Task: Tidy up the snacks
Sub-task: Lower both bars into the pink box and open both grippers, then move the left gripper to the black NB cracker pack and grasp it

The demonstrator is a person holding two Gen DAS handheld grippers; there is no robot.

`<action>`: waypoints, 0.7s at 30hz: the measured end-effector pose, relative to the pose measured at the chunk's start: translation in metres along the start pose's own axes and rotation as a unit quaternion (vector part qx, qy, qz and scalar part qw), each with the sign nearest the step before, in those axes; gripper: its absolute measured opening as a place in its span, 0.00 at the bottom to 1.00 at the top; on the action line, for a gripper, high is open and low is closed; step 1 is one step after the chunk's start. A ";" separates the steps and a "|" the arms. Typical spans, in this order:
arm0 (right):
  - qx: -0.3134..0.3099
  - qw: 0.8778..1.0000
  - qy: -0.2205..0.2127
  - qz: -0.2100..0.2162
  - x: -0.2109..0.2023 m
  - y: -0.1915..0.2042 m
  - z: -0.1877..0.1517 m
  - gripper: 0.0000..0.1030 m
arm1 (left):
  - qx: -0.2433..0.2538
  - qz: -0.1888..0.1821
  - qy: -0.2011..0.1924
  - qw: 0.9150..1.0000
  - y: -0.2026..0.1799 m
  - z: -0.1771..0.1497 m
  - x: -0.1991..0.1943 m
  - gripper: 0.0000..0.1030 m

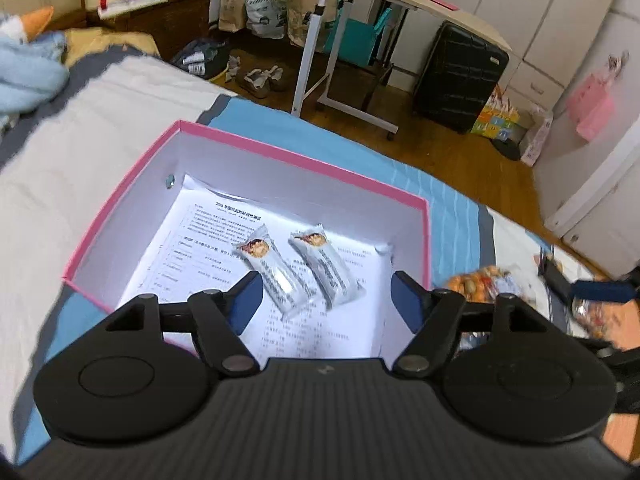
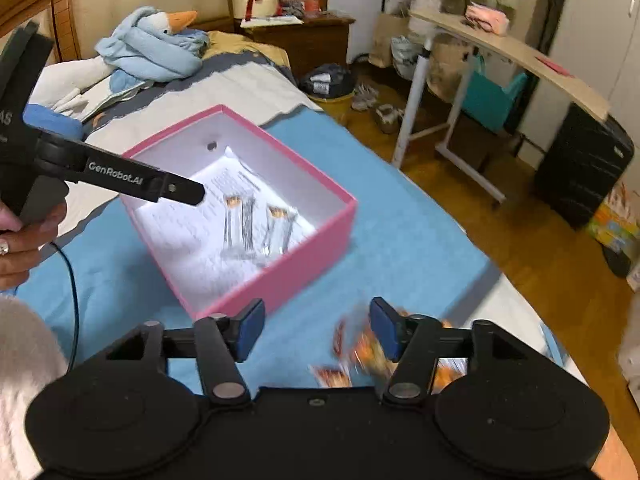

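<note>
- My left gripper [image 1: 324,300] stands spread above the near part of the pink box [image 1: 280,152]; nothing sits between its blue pads [image 1: 404,300].
- My right gripper [image 2: 316,330] is likewise spread, empty, over the blue cloth [image 2: 400,220] just near of the box's near corner.
- The pink box rests open on that blue cloth, on the bed [image 1: 80,152]. A printed sheet [image 1: 200,248] lines its white floor.
- Two white-wrapped snack bars [image 1: 304,272] lie on the sheet, side by side and parallel, close together, printed ends towards the far wall of the box. Neither gripper touches them.
- Orange-and-red snack packets [image 2: 368,352] lie on the cloth outside the box, to its right, partly behind my right gripper's right finger (blurred; I cannot count them or read them).
- In the right wrist view, my left gripper's finger reaches over the box's left wall, held by a hand [image 2: 24,240] at the left edge.
- Beyond: a goose plush [image 2: 152,40] in a blue wrap at the far end of the bed, a rolling side table [image 2: 500,48] and a black suitcase [image 1: 456,76] on the wooden floor, right.
</note>
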State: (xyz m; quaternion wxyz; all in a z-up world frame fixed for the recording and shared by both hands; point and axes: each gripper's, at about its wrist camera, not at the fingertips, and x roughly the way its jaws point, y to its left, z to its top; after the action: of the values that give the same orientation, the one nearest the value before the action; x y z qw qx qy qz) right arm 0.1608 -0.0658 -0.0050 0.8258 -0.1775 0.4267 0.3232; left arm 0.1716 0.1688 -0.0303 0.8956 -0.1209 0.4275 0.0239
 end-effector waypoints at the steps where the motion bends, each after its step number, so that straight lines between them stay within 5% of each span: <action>1: -0.001 1.000 0.002 0.002 -0.009 -0.002 -0.005 0.73 | 0.012 0.007 0.000 1.000 -0.008 -0.003 -0.007 0.71; 12: 0.009 0.997 0.076 0.018 -0.063 -0.020 -0.087 0.81 | 0.090 -0.077 0.048 0.992 -0.107 -0.054 -0.042 0.94; 21: 0.003 0.982 0.189 0.021 -0.029 -0.029 -0.174 0.82 | 0.117 -0.157 0.173 0.965 -0.183 -0.127 -0.007 0.95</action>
State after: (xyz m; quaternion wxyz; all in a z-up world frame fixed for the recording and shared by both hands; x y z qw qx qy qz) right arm 0.0653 -0.1974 -0.0803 0.7240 -0.2237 0.5798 0.2993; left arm 0.0977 -0.0380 -0.0660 0.8086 -0.0832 0.5510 -0.1887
